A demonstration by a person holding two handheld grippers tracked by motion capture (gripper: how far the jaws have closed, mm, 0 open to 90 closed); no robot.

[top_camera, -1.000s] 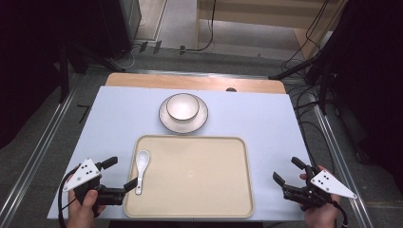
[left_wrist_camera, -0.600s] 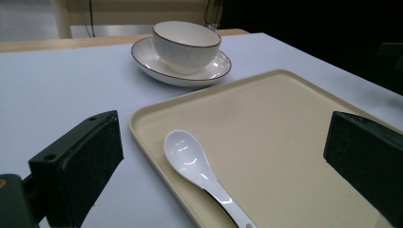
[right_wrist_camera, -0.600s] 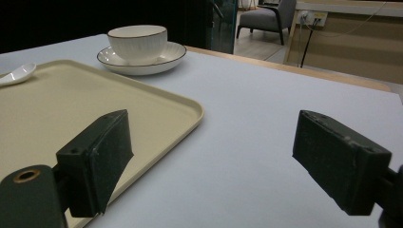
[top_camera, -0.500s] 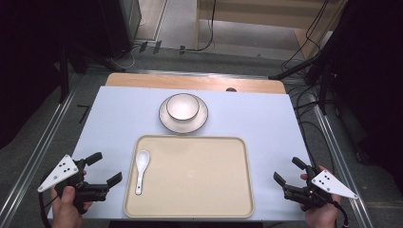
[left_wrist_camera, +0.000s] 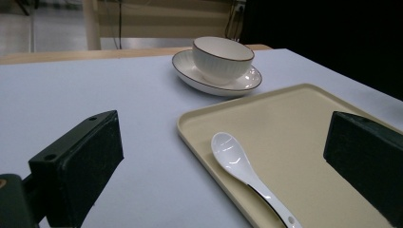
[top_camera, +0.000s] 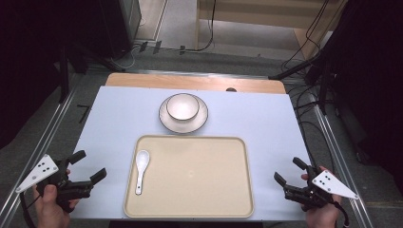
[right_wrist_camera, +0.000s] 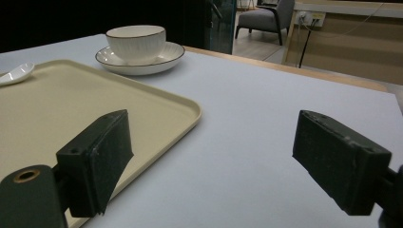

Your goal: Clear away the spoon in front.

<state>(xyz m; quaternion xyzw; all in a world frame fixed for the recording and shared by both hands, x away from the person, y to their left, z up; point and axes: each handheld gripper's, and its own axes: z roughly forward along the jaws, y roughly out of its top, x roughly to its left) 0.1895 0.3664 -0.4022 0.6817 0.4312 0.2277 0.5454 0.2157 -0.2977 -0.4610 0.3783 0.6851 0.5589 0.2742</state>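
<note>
On the left side of a beige tray (top_camera: 199,180), a white spoon (top_camera: 141,167) lies with its bowl pointing away from the person, its handle toward the near rim. The left gripper (top_camera: 88,167) hovers just off the tray's left edge, jaws spread and empty, while the right gripper (top_camera: 291,171) waits near the table's right corner, equally wide open. Beyond the tray, a white bowl (top_camera: 182,106) sits on a saucer (top_camera: 183,121).

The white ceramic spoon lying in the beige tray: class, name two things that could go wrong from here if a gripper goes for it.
1. The white ceramic spoon lies flat and glossy, so the open left gripper might slip off its thin handle.
2. It sits close to the beige tray's raised left rim, which a jaw could catch, perhaps shifting the tray toward the white bowl on its saucer.
</note>
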